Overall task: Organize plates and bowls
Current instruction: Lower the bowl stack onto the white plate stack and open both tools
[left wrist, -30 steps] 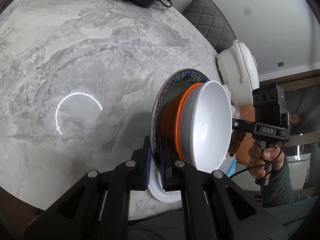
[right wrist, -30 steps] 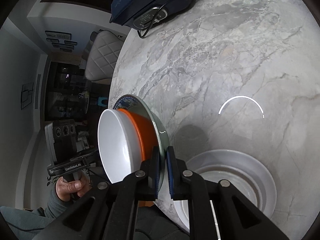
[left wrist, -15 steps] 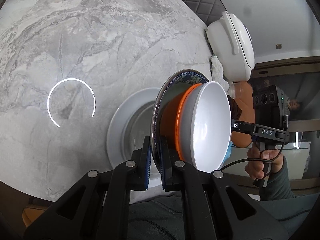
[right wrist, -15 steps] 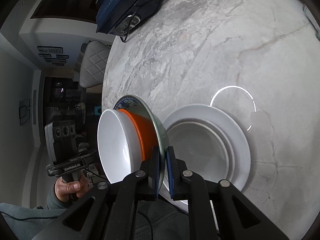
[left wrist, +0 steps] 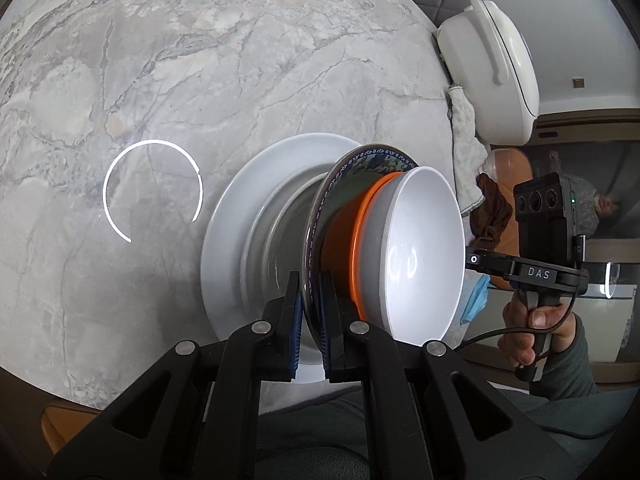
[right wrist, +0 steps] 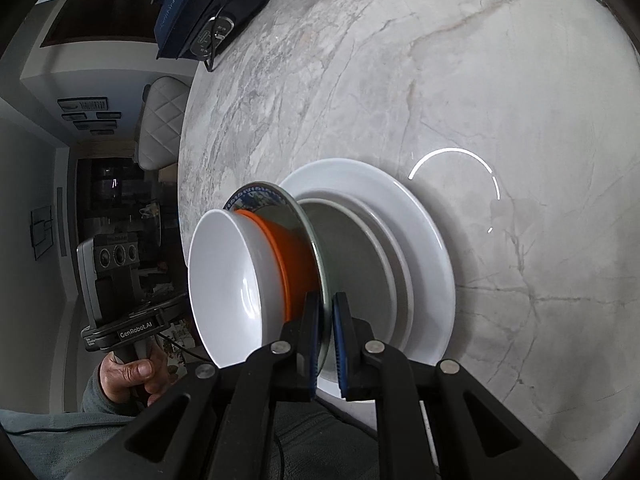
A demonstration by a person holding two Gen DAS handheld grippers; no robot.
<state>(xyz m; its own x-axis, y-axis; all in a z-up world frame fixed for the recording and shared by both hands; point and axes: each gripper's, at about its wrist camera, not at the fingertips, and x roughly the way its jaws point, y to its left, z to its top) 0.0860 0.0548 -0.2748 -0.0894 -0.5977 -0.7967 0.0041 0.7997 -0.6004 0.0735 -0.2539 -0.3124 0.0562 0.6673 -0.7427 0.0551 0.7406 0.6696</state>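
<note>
Stack in the air: patterned plate (left wrist: pixel 362 160) carrying an orange bowl (left wrist: pixel 344 248) with a white bowl (left wrist: pixel 416 256) nested in it. Left gripper (left wrist: pixel 311 316) and right gripper (right wrist: pixel 326 332) each have their jaws pinching the plate rim, on opposite edges. Nothing grips the bowls; they only sit on the plate.

The stack hangs just over the white plates (right wrist: pixel 400 216) lying on the marble bench (left wrist: pixel 200 80), near its front edge. Whether the held plate touches them yet, I can't tell.

Handling, my read:
- Stiff, glazed, probably ceramic or glass: brittle, chips on a hard landing.
- Three pieces together, so fairly heavy for two thin rim pinches.
- Glaze is slick, and the rim can slide between the pads if either side tilts.
- The bowls are loose, so any tilt shifts them.

Hold points look right: opposite rim edges, level. Set down flat and centred, then let go both sides together.
</note>
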